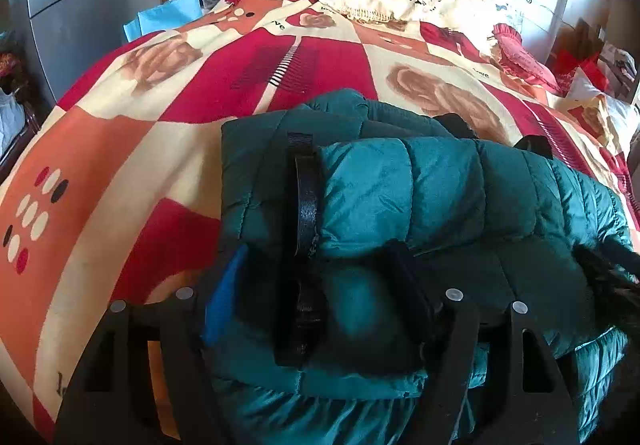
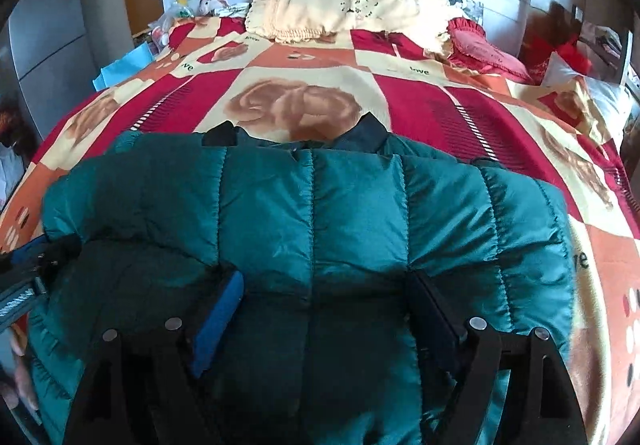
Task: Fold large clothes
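I have the teal puffer jacket (image 2: 312, 229) lying folded into a thick bundle near the foot edge of the bed (image 2: 304, 65), so the fold looks close to done. My left gripper (image 1: 320, 285) and right gripper (image 2: 324, 309) both stand spread above it, pinching nothing. Next I judge it needs pressing flat and squaring
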The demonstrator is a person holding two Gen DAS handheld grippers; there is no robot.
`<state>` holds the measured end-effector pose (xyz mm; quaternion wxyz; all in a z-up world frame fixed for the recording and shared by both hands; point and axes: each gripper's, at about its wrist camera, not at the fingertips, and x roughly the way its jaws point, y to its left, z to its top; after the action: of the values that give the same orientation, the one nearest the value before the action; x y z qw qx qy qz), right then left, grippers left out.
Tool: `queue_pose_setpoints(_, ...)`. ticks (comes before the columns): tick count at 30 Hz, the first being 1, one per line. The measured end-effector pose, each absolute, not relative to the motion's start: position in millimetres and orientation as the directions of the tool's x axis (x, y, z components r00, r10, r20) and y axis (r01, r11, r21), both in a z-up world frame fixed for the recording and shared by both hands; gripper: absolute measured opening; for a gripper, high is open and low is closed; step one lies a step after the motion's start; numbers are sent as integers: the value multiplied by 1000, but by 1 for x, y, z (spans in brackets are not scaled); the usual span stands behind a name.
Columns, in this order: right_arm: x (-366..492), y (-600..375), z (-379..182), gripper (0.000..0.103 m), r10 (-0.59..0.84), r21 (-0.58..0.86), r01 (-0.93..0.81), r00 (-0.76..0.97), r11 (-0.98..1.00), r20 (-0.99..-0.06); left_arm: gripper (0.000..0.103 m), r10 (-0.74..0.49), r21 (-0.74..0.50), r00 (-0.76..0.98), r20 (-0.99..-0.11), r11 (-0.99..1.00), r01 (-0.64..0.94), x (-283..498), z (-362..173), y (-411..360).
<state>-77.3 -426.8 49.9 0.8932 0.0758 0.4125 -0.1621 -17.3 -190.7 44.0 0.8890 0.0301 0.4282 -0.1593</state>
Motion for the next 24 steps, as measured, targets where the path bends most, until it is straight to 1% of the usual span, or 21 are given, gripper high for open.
queue_pose_setpoints(6,-119,-421,83,81,-208,46,337,677,940,-706,73,-258,-81,587,-767,947,310,-18,43,-192)
queue_pose_setpoints(8,-123,-416,80,81,-207,31,326,666,945,-717,74,-256,-78,590,-766,947,310,-18,43,-193)
queue_pose_setpoints(12,-116,-412,48,82,-222,-13,329,606,944,-764,76,-253,-70,592,-765,947,314,-18,42,-194)
queue_pose_setpoints(13,-115,-412,44,83,-228,-20,332,604,943,-764,76,-251,-68,593,-765,947,314,-18,42,-195)
queue_pose_setpoints(16,-116,-410,41,83,-236,-32,331,601,943,-764,77,-252,-69,592,-766,947,313,-18,42,-195)
queue_pose_setpoints(18,-122,-413,50,82,-219,-21,318,600,948,-770,77,-254,-74,591,-766,947,311,-18,41,-195)
queue_pose_setpoints(21,-148,-421,71,82,-250,-14,348,643,937,-724,78,-255,-76,592,-765,948,310,-17,40,-194)
queue_pose_setpoints(24,-165,-435,80,83,-302,-35,394,640,919,-707,79,-256,-80,593,-763,948,307,-17,40,-193)
